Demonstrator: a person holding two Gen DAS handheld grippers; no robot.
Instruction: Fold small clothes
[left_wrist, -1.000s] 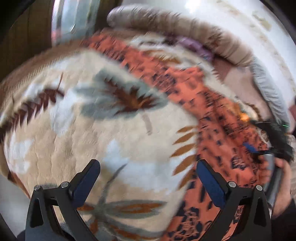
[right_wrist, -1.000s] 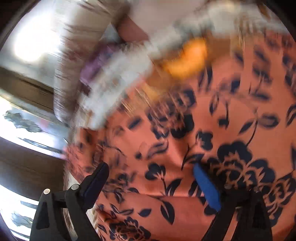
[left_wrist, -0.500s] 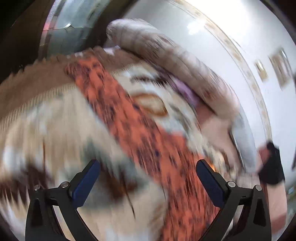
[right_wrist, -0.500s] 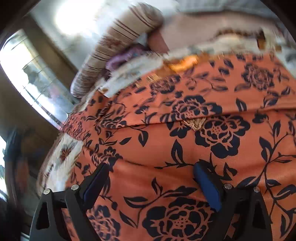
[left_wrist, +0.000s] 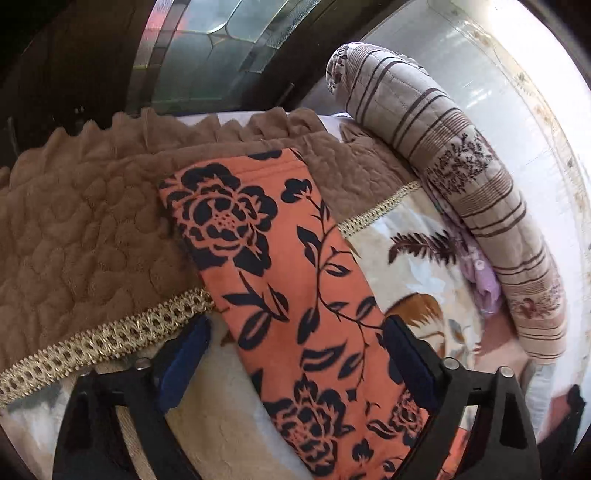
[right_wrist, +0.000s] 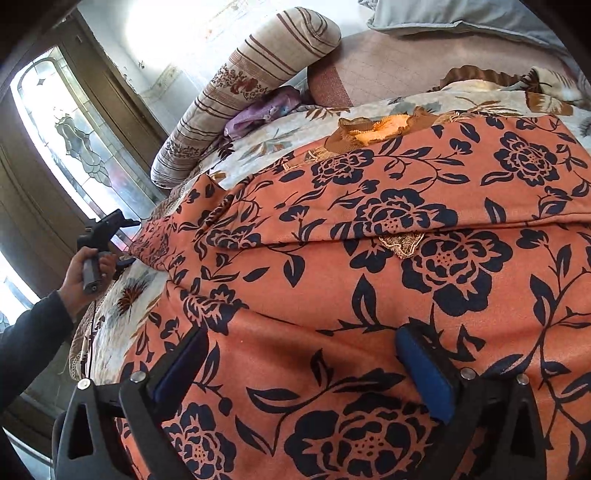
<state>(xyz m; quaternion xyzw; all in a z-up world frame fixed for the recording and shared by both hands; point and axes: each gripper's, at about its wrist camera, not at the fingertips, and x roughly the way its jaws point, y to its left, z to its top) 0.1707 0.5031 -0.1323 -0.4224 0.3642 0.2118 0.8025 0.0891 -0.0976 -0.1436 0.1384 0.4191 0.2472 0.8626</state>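
An orange garment with a dark floral print (right_wrist: 369, 295) lies spread on a bed, with one layer folded over across its middle. A narrow end of it (left_wrist: 280, 280) stretches away onto a brown quilt in the left wrist view. My left gripper (left_wrist: 295, 354) is open, its blue pads either side of that narrow end, close above it. My right gripper (right_wrist: 303, 365) is open and empty, close over the wide part of the garment. The left gripper also shows in the right wrist view (right_wrist: 107, 229), held in a hand at the garment's far left end.
A cream leaf-print blanket (right_wrist: 280, 136) covers the bed. A brown quilt (left_wrist: 81, 236) with gold trim lies at its end. A striped bolster (left_wrist: 480, 206) lies along the wall, a purple cloth (right_wrist: 262, 110) beside it. A glazed door (right_wrist: 74, 136) stands beyond.
My left gripper has swung from over the blanket to the garment's narrow end. My right gripper has let go of the cloth and pulled back, jaws open over the garment.
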